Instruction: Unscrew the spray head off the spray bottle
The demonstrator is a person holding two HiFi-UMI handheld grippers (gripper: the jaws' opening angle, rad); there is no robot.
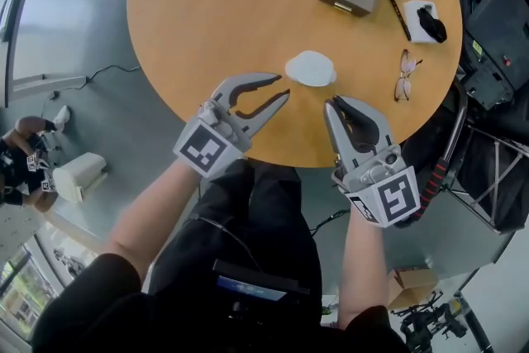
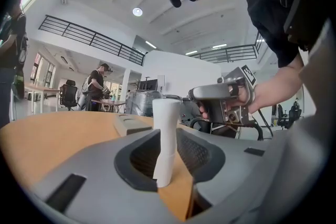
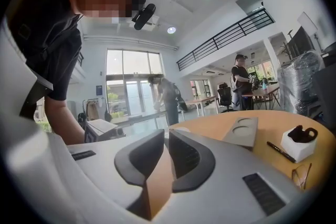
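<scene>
Spray bottle [image 1: 311, 68] stands upright on the table [image 1: 215, 12], plain white, slender.

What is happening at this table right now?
A person holds a gripper in each hand at the edge of a round table. The left gripper has its jaws apart and points at a white bottle, which stands upright just beyond it, untouched. The right gripper is close by, jaws only slightly apart, with nothing between them. Nothing is gripped yet, so the unscrewing has not begun.
</scene>
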